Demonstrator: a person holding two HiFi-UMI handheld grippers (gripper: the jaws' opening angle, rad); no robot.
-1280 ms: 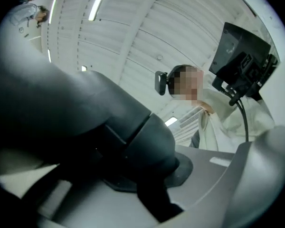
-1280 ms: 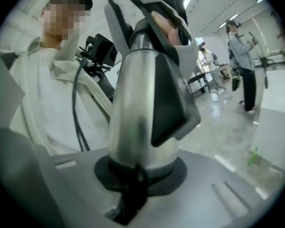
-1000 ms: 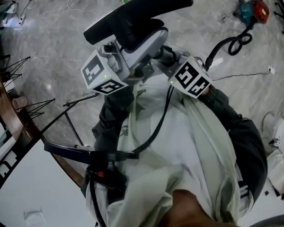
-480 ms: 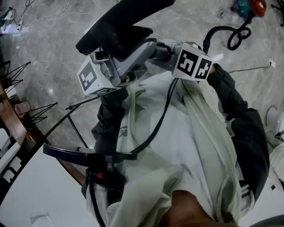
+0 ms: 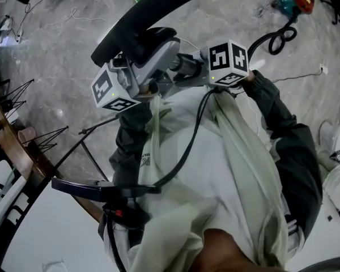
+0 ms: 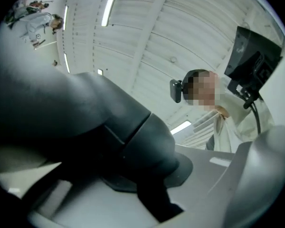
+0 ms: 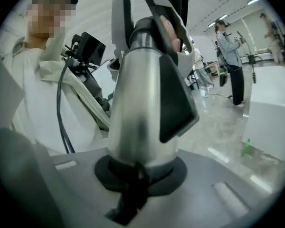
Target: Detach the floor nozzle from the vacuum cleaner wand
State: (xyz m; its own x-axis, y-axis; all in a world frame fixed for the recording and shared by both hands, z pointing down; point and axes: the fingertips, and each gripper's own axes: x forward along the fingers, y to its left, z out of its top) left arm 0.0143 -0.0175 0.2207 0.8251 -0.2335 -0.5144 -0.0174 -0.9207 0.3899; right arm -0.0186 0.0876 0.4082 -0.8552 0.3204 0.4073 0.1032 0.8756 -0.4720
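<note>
Fingers of the left gripper (image 6: 142, 144) are clenched on the floor nozzle (image 5: 141, 16), which is held raised above the floor (image 5: 56, 44); the silver wand (image 7: 137, 103) is grasped by the right gripper (image 7: 142, 148).

Pale cream vest (image 5: 232, 169) over dark long sleeves (image 5: 289, 152). Black cable (image 5: 187, 146) down the chest. Left tongs (image 5: 144, 67) and right tongs (image 5: 190, 68) grey-bodied, each bearing a white cube (image 5: 110, 89) of black square markers with a small green light (image 5: 214, 78).
</note>
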